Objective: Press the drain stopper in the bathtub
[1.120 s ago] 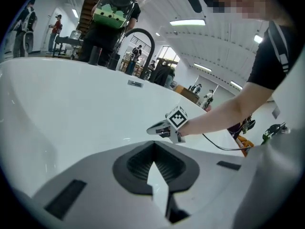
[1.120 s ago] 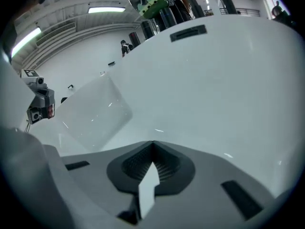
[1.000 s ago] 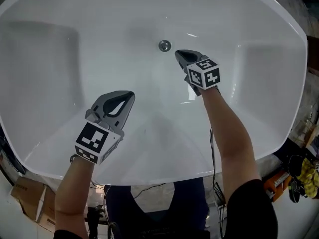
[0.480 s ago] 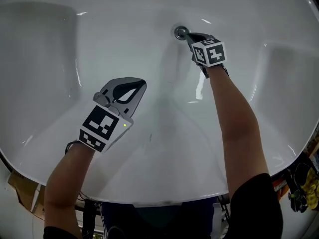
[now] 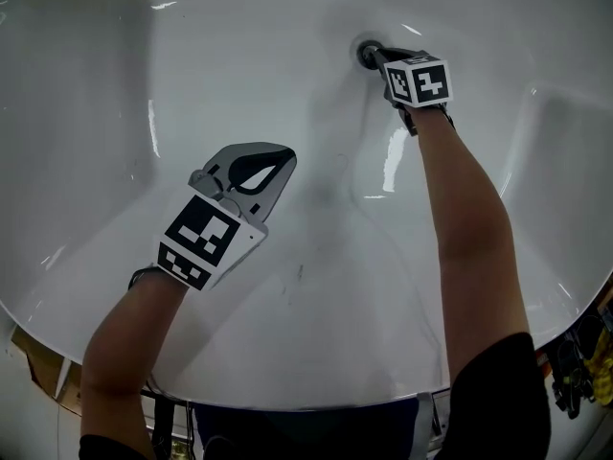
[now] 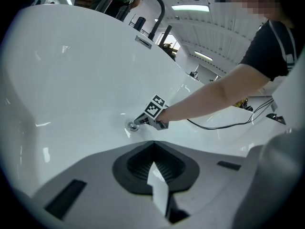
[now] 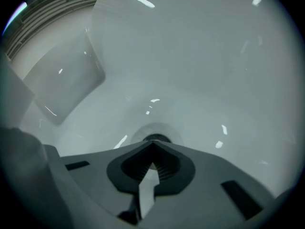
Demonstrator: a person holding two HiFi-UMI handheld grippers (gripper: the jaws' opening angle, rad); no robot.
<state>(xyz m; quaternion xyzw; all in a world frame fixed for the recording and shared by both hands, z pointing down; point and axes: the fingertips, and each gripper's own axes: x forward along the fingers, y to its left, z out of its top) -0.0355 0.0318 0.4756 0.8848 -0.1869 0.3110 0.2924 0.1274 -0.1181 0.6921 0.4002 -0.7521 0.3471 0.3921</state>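
Sitting at the bottom of the white tub (image 5: 115, 161), the round chrome stopper (image 5: 366, 52) touches the tip of the right gripper (image 5: 381, 57), jaws together, empty. The left gripper (image 5: 272, 157) hangs well apart, likewise closed on nothing.

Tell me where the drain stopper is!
In the head view, the drain stopper sits near the top of the bathtub, at the right tool's tip.

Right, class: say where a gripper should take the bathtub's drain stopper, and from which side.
Probably its round top, from straight above: the drain stopper sits low in the bathtub floor, showing no rim to pinch, so shut jaws should just press it.
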